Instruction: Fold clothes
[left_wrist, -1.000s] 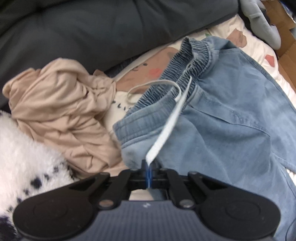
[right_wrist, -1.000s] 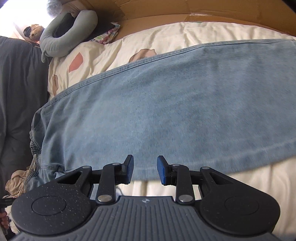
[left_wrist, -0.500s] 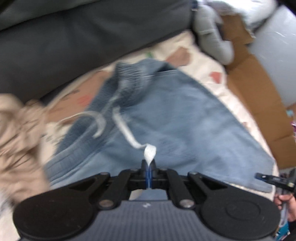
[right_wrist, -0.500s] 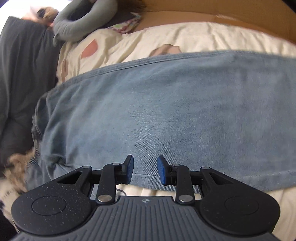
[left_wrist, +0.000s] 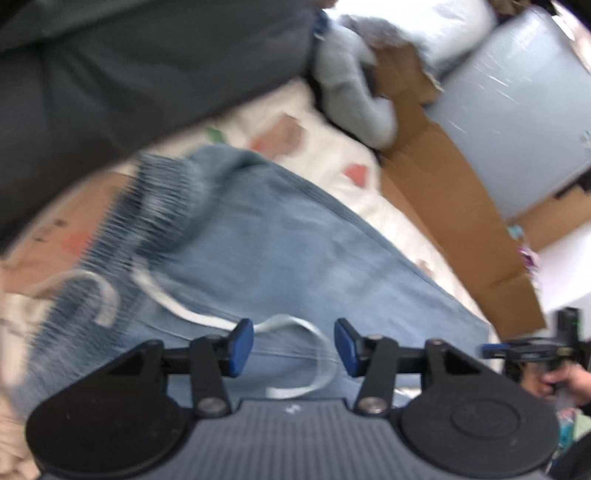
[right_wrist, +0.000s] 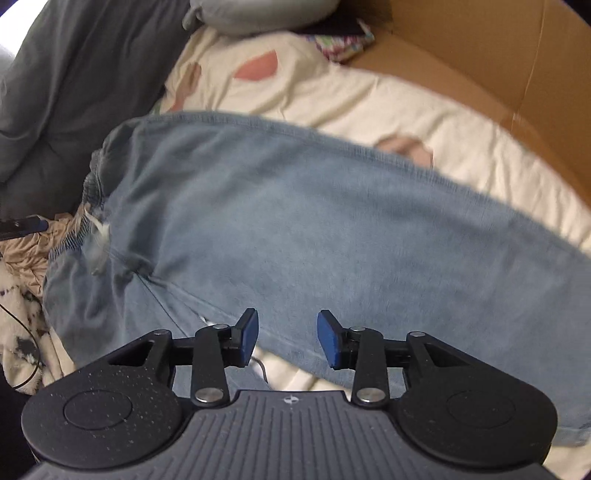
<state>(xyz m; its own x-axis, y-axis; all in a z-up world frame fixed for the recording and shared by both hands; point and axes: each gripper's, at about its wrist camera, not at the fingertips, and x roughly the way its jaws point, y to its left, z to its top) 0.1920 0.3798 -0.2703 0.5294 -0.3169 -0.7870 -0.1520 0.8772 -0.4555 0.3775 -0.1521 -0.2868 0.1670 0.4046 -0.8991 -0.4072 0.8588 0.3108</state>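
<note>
The left gripper (left_wrist: 293, 347) has just been opening, its jaws spread with the white drawstring (left_wrist: 295, 328) lying loose between them. The right gripper (right_wrist: 287, 338) has just widened too, empty above the denim trousers (right_wrist: 295, 240) flat on the patterned blanket (right_wrist: 332, 92); a cardboard box (right_wrist: 480, 44) stands beyond, a beige garment (right_wrist: 33, 254) beside the waistband.

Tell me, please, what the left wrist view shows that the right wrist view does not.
Only the left wrist view shows the white drawstring curled loose between the left tongs, which have just been opening and grip nothing, plus the person's hand holding the other tool and a pale grey box. Only the right wrist view shows the open right tongs, which have also just been opening, the tan garment and the spotted fluffy blanket. Both show the jeans, patterned sheet and cardboard.
</note>
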